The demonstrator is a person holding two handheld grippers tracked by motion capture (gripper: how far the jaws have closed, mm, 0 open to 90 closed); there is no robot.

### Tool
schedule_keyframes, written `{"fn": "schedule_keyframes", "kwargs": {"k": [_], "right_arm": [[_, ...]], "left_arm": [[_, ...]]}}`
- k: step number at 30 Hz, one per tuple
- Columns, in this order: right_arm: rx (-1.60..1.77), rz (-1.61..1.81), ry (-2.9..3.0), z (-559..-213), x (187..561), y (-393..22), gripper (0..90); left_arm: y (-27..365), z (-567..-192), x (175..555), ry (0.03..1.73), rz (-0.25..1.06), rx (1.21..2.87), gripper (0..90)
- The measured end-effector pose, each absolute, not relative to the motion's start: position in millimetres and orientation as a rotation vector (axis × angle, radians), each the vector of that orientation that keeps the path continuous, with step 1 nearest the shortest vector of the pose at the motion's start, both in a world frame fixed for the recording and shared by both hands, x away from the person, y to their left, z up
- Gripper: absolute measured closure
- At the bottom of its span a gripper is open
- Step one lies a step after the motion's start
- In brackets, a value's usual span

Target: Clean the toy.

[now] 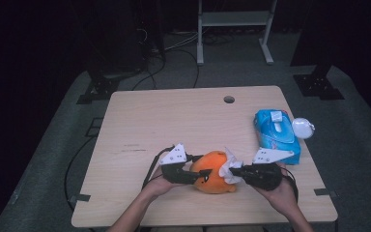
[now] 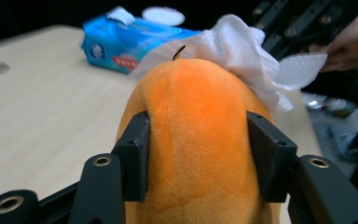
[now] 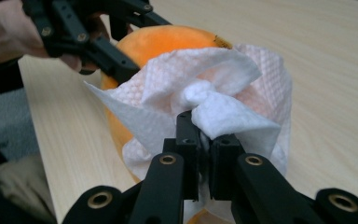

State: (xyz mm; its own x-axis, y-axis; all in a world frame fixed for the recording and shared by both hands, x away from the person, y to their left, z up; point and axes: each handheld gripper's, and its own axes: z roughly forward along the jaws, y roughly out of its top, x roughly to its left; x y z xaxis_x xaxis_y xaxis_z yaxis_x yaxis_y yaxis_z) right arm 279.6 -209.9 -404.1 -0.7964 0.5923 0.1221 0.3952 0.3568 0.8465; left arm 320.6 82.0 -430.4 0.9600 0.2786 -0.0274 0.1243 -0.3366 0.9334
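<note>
A: Start at the left gripper (image 2: 198,154). How do its jaws stand?

B: They are clamped on the orange plush toy (image 2: 198,140), one flat black pad pressed into each side of its rounded, short-piled body. The fuzzy fabric bulges up between them.

A: And the right gripper (image 3: 204,140)?

B: Its jaws are pressed together, pinching a bunched fold of white tissue (image 3: 205,100). The paper is thin, dimpled with an embossed pattern, and crumpled into a knot just above the pads. It drapes against the toy straight ahead of that gripper.

A: Where does the toy sit overall?

B: In the high view it lies on the pale wood-grain table (image 1: 174,121), between the two grippers, the left gripper (image 1: 200,175) on one side, the right gripper (image 1: 232,170) on the other.

A: Anything beyond the right gripper?

B: A glossy blue wipes pack (image 1: 275,135), soft-sided and oblong, and just beside it a small round white object (image 1: 303,128) at the table edge; what it is cannot be made out.

A: What is hidden?

B: The tissue covers part of the toy's far side, and the toy's lower body is cut off in the left gripper view. Its face is too small to read from above.
</note>
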Motion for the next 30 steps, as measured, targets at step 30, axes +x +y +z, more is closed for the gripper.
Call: {"fn": "schedule_keyframes", "kwargs": {"k": [30], "right_arm": [[0.916, 1.335, 2.361, -398.3, 276.7, -219.7, 84.1]], "left_arm": [[81.4, -439.8, 316.4, 0.302, 0.045, 2.003, 29.2]]}}
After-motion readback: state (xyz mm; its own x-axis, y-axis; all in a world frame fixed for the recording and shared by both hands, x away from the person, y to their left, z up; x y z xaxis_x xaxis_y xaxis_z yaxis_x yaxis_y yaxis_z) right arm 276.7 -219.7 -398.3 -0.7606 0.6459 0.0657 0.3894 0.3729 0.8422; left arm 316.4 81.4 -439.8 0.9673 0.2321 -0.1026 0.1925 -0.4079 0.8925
